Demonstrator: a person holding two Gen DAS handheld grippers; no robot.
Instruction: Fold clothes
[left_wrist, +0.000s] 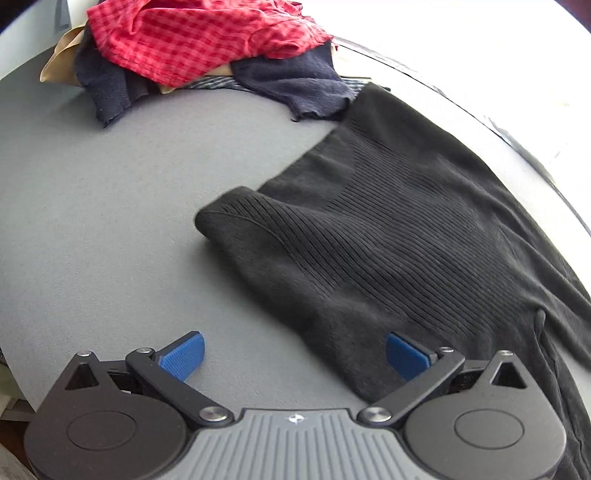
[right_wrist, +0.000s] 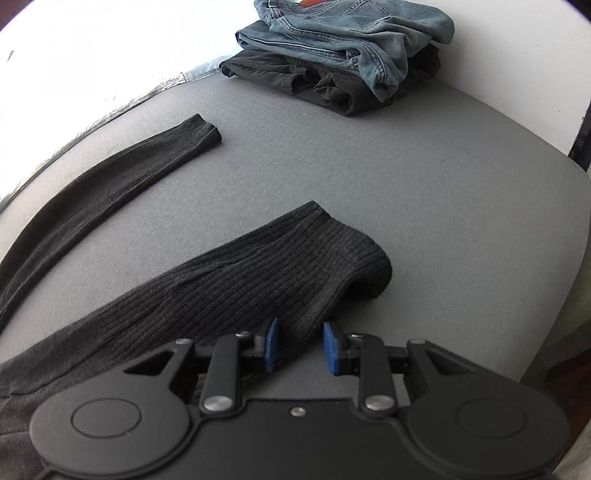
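Black ribbed leggings (left_wrist: 388, 229) lie flat on the grey table (left_wrist: 110, 221), left gripper (left_wrist: 295, 354) spread wide, right gripper (right_wrist: 300, 345) slack around the near hem, so clamp before lifting.

black ribbed garment (left_wrist: 388, 236) — cut off right/bottom | red checked shirt (left_wrist: 199, 40) — top cropped

No legible text — anywhere.
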